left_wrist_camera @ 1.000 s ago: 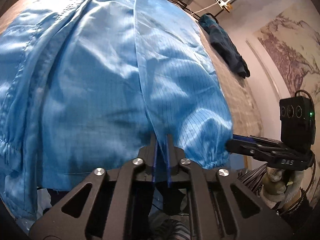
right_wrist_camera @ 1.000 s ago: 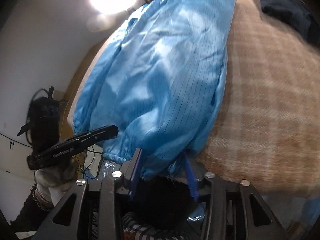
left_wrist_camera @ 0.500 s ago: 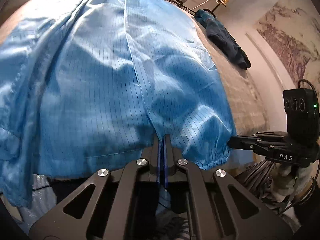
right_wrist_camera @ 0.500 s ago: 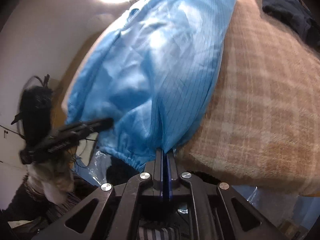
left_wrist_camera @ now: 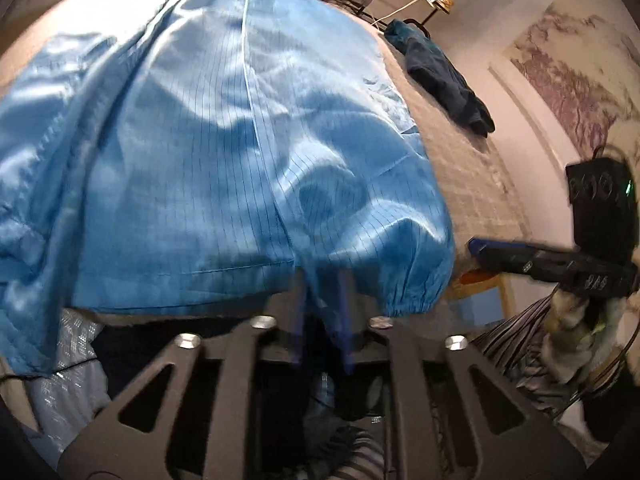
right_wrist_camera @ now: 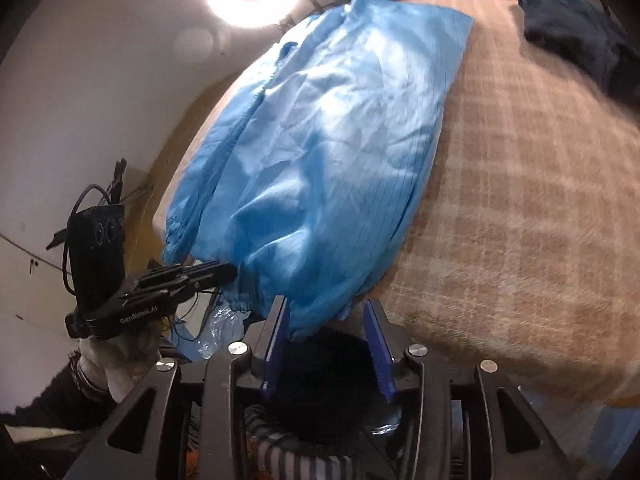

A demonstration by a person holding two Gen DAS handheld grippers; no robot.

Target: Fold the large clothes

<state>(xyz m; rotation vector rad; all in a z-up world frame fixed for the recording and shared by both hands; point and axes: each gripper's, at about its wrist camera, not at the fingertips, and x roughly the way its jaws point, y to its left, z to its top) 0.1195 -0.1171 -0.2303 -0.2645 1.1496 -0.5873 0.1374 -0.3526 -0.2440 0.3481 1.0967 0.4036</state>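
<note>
Blue striped garment [right_wrist_camera: 320,168]: spread on the checked blanket [right_wrist_camera: 520,220], hem at 6 o'clock for folding. Left gripper [left_wrist_camera: 322,300] and right gripper [right_wrist_camera: 326,320]: jaws just opening, parted, hem loose between.

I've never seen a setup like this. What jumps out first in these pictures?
A big shiny blue garment is spread over a plaid-covered surface, its near hem hanging off the edge. The left gripper and right gripper sit at that hem, jaws just opened with cloth between them. A dark garment lies at the far corner.
</note>
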